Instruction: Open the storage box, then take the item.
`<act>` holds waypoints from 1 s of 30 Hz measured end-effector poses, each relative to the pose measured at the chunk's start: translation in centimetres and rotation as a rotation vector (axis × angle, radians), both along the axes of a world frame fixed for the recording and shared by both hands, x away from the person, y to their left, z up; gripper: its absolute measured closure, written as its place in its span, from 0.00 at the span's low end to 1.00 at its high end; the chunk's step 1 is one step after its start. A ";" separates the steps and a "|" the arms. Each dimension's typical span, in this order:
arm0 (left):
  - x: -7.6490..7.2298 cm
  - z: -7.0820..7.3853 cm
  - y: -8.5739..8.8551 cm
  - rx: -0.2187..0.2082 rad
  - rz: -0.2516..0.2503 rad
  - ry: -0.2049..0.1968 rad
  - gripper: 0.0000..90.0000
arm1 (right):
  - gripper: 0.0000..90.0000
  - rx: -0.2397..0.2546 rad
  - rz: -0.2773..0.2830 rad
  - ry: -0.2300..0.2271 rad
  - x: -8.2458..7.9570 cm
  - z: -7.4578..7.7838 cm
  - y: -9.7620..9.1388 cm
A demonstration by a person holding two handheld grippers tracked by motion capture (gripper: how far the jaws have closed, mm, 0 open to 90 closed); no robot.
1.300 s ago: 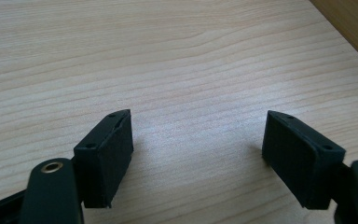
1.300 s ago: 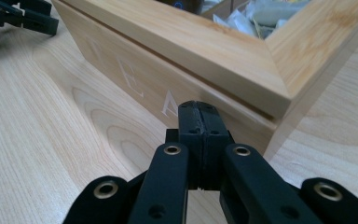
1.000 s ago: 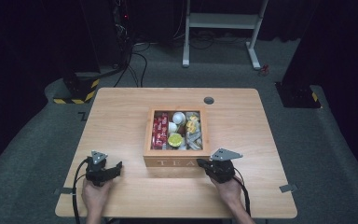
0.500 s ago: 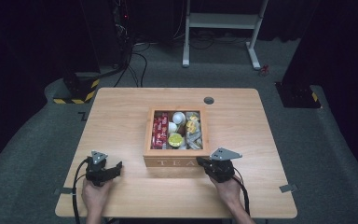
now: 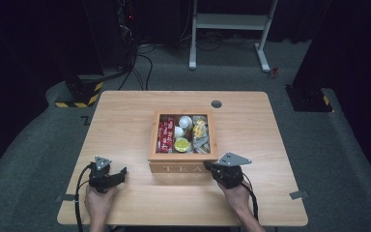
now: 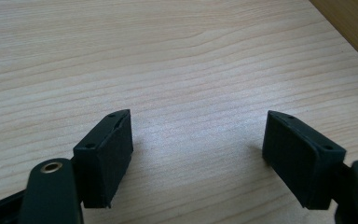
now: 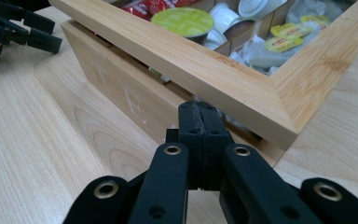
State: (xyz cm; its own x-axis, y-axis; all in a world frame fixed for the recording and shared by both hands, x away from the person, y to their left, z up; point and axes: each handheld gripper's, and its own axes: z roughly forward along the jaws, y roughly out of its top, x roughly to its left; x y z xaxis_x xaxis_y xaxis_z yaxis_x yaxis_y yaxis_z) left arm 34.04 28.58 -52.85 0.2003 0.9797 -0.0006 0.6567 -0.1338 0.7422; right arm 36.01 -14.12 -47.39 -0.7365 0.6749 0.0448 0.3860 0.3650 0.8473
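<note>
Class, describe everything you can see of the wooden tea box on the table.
The tea box is square, of light bamboo-like wood, with TEA on its front wall. It sits mid-table. Its framed lid is tilted slightly up at the front, leaving a gap. Inside lie red packets, white cups, a green-topped capsule and yellow-tagged sachets. The shut right gripper has its tips at the gap under the lid's front corner.

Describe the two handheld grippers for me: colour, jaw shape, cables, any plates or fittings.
Both are black. The left gripper has two blocky flat-faced jaw pads on arms with brass-ringed holes, a small grey three-cornered plate on top and a black cable looping off the table edge. The right gripper has the same black arms with brass eyelets, a larger grey three-cornered plate and a black cable trailing along the bare forearm.
</note>
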 end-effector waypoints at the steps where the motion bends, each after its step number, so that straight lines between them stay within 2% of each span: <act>1: 0.0 0.0 0.0 0.000 0.001 -0.002 0.27 | 1.00 0.001 -0.001 -0.003 0.0 0.1 0.0; 18: 0.0 0.0 0.0 -0.005 0.002 -0.004 0.27 | 1.00 0.000 -0.001 -0.042 0.6 1.5 0.5; 30: 0.0 0.0 0.0 -0.002 0.000 -0.003 0.27 | 1.00 -0.005 0.000 -0.092 1.3 3.1 0.9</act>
State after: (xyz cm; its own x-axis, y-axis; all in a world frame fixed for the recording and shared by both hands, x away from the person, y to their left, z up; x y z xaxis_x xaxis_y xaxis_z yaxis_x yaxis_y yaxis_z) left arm 34.04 28.60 -52.86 0.2006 0.9797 -0.0023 0.6545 -0.1323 0.7444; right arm 37.31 -13.25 -44.31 -0.7376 0.6747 -0.0266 0.3062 0.3693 0.8774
